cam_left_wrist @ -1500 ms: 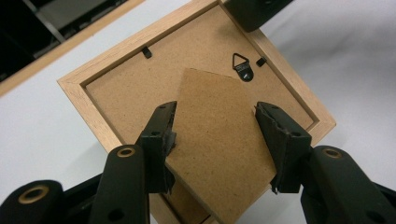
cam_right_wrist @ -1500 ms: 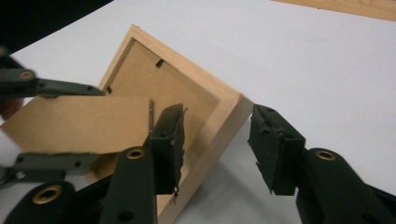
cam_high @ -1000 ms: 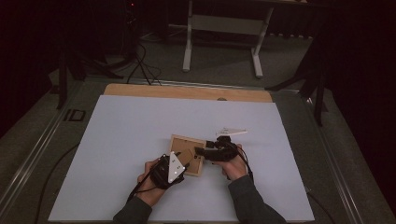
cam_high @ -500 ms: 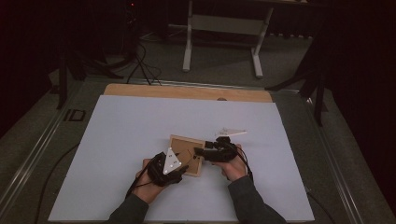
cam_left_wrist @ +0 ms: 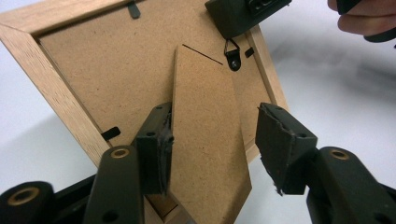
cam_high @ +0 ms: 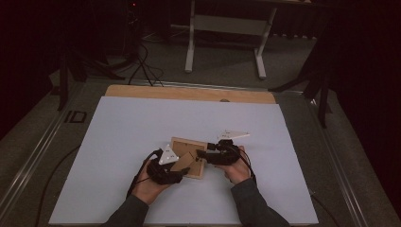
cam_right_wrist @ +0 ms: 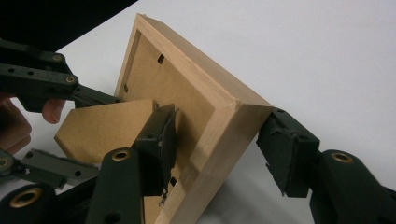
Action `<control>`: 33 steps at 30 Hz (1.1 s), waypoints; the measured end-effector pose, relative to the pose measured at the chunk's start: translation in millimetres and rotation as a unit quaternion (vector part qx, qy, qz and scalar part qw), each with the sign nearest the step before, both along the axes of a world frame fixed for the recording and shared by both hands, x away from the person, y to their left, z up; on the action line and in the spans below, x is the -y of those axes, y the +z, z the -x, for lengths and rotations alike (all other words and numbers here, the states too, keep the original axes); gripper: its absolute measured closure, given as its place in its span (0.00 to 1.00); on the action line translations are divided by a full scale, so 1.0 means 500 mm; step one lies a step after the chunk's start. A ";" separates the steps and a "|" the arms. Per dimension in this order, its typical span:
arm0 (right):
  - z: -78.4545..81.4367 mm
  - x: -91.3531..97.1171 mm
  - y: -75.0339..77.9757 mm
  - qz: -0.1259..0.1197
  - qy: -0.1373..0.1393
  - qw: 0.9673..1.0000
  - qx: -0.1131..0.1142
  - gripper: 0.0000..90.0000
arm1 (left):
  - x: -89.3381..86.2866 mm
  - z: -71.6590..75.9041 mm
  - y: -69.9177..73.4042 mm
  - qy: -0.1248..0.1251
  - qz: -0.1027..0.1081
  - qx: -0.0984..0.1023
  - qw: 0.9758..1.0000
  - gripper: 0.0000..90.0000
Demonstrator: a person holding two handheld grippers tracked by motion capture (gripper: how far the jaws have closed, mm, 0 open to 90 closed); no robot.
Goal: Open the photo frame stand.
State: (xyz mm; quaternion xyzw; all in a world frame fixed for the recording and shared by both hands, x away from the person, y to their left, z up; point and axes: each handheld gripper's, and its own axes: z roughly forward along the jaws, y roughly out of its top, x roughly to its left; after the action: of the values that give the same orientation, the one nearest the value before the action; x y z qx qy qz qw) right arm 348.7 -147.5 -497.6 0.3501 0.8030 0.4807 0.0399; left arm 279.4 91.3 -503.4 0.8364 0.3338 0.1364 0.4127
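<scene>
A wooden picture frame (cam_high: 188,163) lies face down on the white table top, its brown backing board (cam_left_wrist: 93,70) up. Its easel stand flap (cam_left_wrist: 205,140) is swung up off the board. My left gripper (cam_high: 182,171) straddles that flap (cam_right_wrist: 102,128). Its jaws have just been closing: one pad (cam_left_wrist: 156,140) touches the flap's edge, the other (cam_left_wrist: 280,140) stands clear. My right gripper (cam_high: 201,153) straddles the frame's near corner (cam_right_wrist: 219,107). Its jaws have been closing too; one pad (cam_right_wrist: 161,140) rests on the back board, the other (cam_right_wrist: 282,149) is off the outer edge.
A white sheet (cam_high: 142,123) covers the table, with a wooden strip (cam_high: 189,92) along the far edge. Metal rails (cam_high: 42,142) run along both sides. Desk legs (cam_high: 191,42) and cables (cam_high: 142,61) are on the floor beyond.
My left gripper has shifted slightly left and away from the near edge, tilting up with the stand flap between its jaws. The right hand and the frame have stayed put.
</scene>
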 end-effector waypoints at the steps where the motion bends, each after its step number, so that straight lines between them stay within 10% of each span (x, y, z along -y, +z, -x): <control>1: 0.000 0.000 0.000 -0.001 0.001 1.000 0.002 0.52 | -0.001 0.000 0.001 0.002 0.001 0.000 1.000 0.55; 33: 0.023 -0.010 0.029 0.011 0.016 0.997 0.068 0.62 | -0.001 -0.002 0.001 -0.007 -0.020 0.007 1.000 0.71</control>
State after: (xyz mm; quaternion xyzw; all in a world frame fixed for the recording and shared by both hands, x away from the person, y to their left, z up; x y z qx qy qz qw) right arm 337.2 -142.4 -483.1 0.3034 0.8092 0.4948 0.0908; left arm 280.4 91.8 -502.8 0.8457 0.3221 0.1462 0.3995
